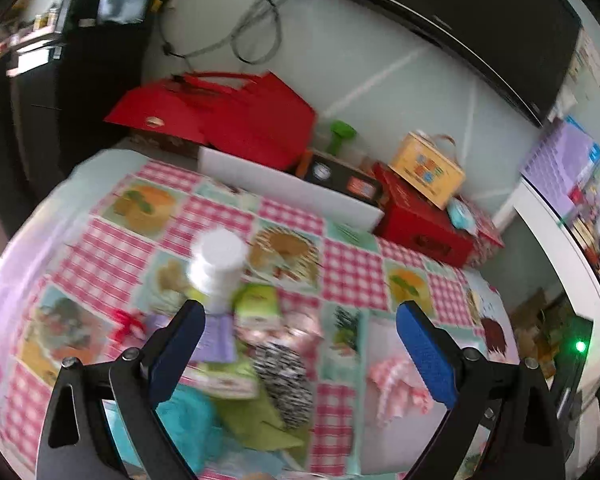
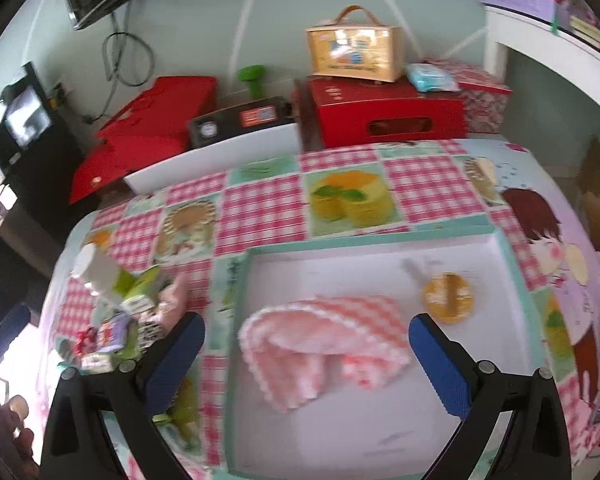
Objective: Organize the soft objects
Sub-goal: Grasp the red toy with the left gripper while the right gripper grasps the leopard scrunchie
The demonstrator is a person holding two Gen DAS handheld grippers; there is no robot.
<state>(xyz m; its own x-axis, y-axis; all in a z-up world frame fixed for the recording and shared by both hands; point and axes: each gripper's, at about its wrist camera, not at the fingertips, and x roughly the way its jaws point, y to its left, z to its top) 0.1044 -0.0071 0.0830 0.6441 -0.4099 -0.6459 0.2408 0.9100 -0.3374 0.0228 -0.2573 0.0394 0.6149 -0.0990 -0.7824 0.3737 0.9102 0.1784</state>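
My left gripper (image 1: 300, 340) hangs over the checked tablecloth (image 1: 352, 276) with its jaws spread wide and nothing between the blue pads. Below it sits the heap: a white bottle (image 1: 218, 260) standing up, a green carton (image 1: 258, 304) just beside it, a zebra-striped cloth (image 1: 286, 380) and a teal cloth (image 1: 192, 412) nearer the camera (all a bit smeared, so I can't sort the smaller bits). Off to the right of the heap a pink cloth (image 1: 398, 388) lies apart from it.

On the right wrist view, my right gripper (image 2: 306, 354) is also spread wide, empty, poised above the shallow white tray (image 2: 380, 248) with the teal rim. The pink checked cloth (image 2: 324, 354) lies crumpled inside it, with a round yellow object (image 2: 448, 296) near the tray's far right corner. The pile (image 2: 128, 312) sits left of the tray, on the tablecloth.
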